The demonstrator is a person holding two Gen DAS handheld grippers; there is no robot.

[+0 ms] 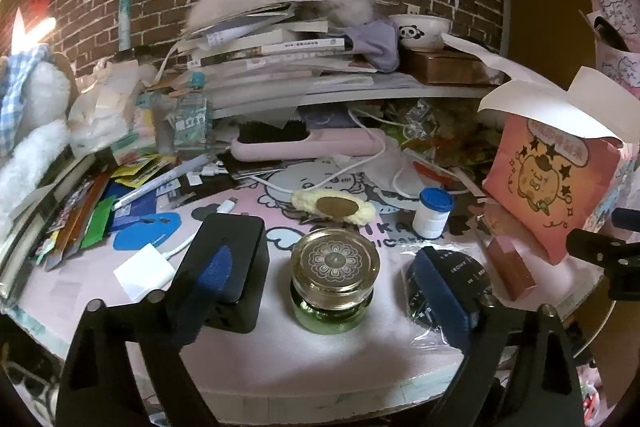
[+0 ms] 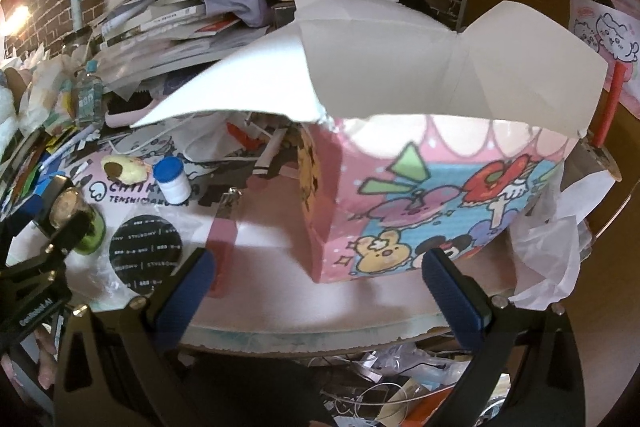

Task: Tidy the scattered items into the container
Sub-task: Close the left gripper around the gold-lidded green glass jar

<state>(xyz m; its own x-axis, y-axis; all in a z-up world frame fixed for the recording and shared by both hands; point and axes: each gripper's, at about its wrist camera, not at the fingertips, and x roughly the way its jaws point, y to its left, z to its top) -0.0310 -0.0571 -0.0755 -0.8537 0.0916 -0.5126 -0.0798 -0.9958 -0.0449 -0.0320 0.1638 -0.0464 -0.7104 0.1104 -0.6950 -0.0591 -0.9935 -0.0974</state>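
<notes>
Glass jar (image 1: 335, 277) stands untouched between wide-open left gripper (image 1: 336, 279) pads near table edge (image 1: 320, 383).

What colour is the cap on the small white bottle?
Blue. The small white bottle has a blue cap, clearest in the left wrist view.

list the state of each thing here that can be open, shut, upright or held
pink box: upright, flaps open
glass jar: upright, lid on, between the open jaws, not gripped
white bottle: upright, blue cap on
left gripper: open
right gripper: open, empty
</notes>
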